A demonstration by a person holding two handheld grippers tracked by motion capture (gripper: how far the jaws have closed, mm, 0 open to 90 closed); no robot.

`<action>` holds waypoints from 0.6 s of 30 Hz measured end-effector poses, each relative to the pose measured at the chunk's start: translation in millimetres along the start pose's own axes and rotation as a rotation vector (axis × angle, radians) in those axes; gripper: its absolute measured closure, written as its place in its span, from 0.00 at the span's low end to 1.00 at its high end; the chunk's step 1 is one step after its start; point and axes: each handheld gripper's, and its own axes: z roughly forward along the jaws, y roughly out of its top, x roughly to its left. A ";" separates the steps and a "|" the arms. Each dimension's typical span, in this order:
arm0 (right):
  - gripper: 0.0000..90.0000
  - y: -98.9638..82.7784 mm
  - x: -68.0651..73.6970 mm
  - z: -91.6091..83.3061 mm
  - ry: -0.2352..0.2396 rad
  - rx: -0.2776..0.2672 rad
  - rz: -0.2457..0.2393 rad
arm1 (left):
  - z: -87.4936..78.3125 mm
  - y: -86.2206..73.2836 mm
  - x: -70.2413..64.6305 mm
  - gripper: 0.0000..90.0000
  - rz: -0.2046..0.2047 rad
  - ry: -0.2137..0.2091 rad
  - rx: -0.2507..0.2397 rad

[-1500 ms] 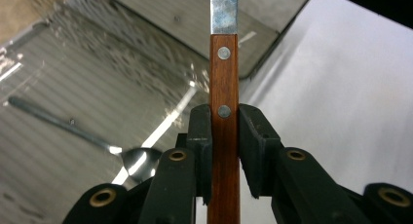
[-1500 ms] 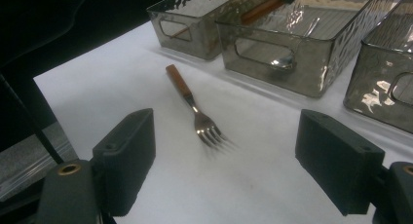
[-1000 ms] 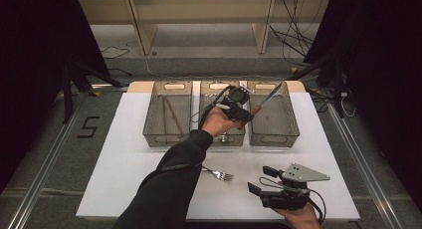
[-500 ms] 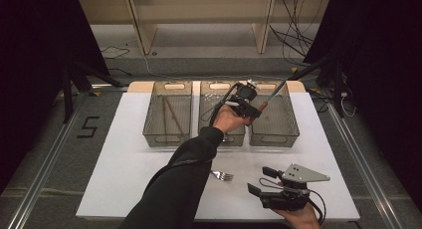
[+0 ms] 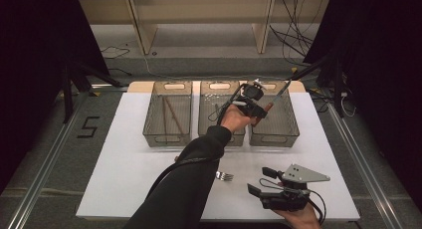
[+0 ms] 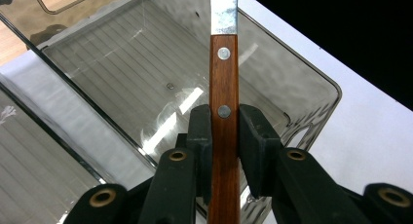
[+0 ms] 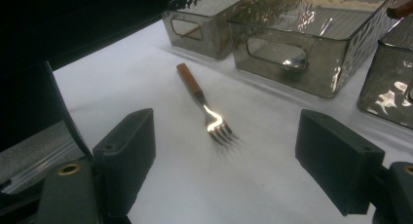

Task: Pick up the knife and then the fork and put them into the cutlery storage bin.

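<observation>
While the left gripper (image 6: 224, 136) clamps the wooden-handled knife (image 6: 224, 102) above the right-hand bin (image 5: 278, 132), not yet dropped, the fork (image 7: 207, 109) lies unsorted on the table (image 5: 124, 174) before the wide-open right gripper (image 7: 243, 151).

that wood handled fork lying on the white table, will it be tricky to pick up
Probably somewhat. The wooden-handled metal fork lies flat on the white table, so jaws must get under or pinch its thin sides. It looks stiff and light. Its flat handle shouldn't roll; the shiny tines may slip.

White table (image 5: 114, 179) here, pretty bare. Three smoky clear bins (image 5: 167, 114) sit across the back. One wood-handled fork (image 5: 224, 176) lies up front.
</observation>
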 end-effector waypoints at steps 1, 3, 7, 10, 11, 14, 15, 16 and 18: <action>0.26 -0.1 -0.3 0.0 0.001 -0.002 0.000 | 1.3 0.1 -0.3 0.84 -0.003 -0.001 0.001; 0.26 -0.1 -0.4 -0.1 0.002 -0.002 0.000 | 3.7 -0.1 -0.6 0.84 -0.005 -0.002 0.005; 0.26 -0.2 0.0 -0.2 0.003 -0.002 -0.001 | 8.0 -1.2 -0.7 0.84 -0.011 0.000 0.013; 0.26 -0.2 0.1 -0.2 0.004 -0.001 -0.003 | 10.1 -2.2 -0.5 0.84 -0.019 0.001 0.014; 0.26 -0.2 0.1 -0.1 0.004 0.000 -0.003 | 11.1 -2.4 -0.3 0.84 -0.026 0.004 0.012; 0.26 -0.1 0.6 -0.3 0.004 -0.001 -0.003 | 13.6 -2.8 -0.2 0.84 -0.028 0.003 0.017; 0.26 -0.1 0.6 -0.4 0.005 -0.003 -0.006 | 14.2 -3.0 -0.1 0.84 -0.029 0.005 0.019; 0.26 -0.1 0.7 -0.5 0.005 -0.003 -0.007 | 15.1 -3.2 0.2 0.84 -0.038 0.004 0.017; 0.26 -0.2 0.7 -0.6 0.005 -0.002 -0.005 | 17.3 -3.6 0.1 0.84 -0.039 0.001 0.024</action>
